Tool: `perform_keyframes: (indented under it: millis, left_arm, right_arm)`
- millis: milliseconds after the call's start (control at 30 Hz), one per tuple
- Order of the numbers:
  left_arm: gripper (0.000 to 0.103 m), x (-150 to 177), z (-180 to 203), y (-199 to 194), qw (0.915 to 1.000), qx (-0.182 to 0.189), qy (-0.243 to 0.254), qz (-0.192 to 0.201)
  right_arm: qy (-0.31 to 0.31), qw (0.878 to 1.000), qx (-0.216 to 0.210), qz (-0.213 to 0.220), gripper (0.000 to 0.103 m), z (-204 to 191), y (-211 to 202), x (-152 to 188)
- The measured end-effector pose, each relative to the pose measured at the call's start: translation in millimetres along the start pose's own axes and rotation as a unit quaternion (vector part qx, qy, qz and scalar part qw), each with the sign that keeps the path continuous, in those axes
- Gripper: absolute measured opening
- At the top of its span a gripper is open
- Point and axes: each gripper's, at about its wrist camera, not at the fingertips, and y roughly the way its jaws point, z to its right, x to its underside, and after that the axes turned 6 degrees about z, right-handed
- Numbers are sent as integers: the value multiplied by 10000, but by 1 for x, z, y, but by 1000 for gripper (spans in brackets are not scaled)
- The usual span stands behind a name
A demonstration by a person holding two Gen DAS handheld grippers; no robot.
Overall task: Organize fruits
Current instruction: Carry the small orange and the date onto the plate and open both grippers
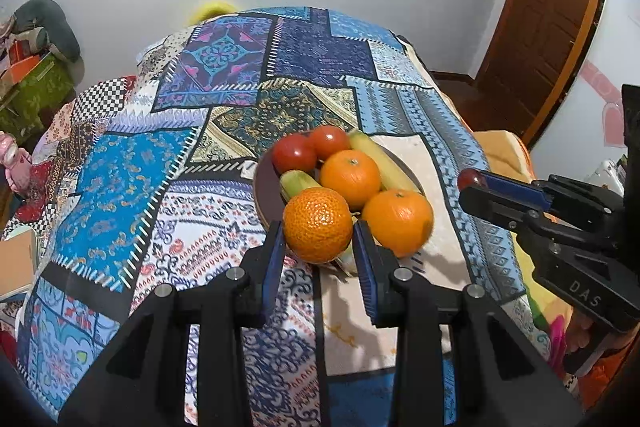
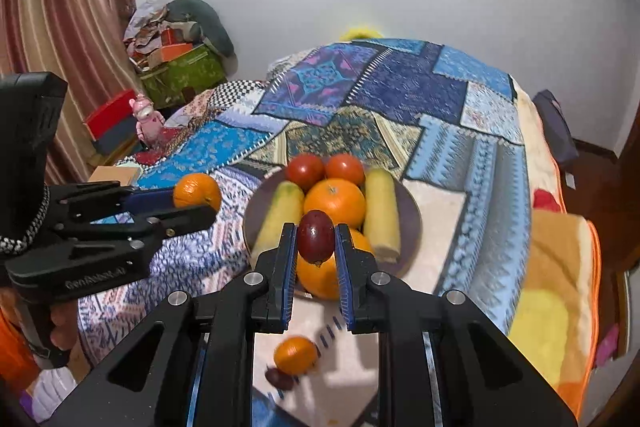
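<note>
— Grippers? The left gripper (image 1: 318, 239) pinches an orange (image 1: 318, 225) above the plate (image 1: 266, 187)'s near rim.
— And the right gripper (image 2: 316, 243) clamps a dark red fruit (image 2: 316, 241) over that plate

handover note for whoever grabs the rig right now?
Left gripper: shut on an orange, held above the plate's near-left edge.
Right gripper: shut on a dark red fruit, over the plate.
Done: two tomatoes, two bananas and two oranges on the plate.
Left: place both held fruits, then fetch the small orange and dark fruit lying on the blanket near you.
</note>
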Motion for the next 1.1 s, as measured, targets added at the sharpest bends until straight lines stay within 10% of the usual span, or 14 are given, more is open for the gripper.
perform_keyframes:
  millis: [1100]
  left_arm:
    - [34, 5, -32, 81, 9976, -59, -321, -613]
  right_arm:
    - [-260, 9963, -136, -811, 18, -13, 78, 1]
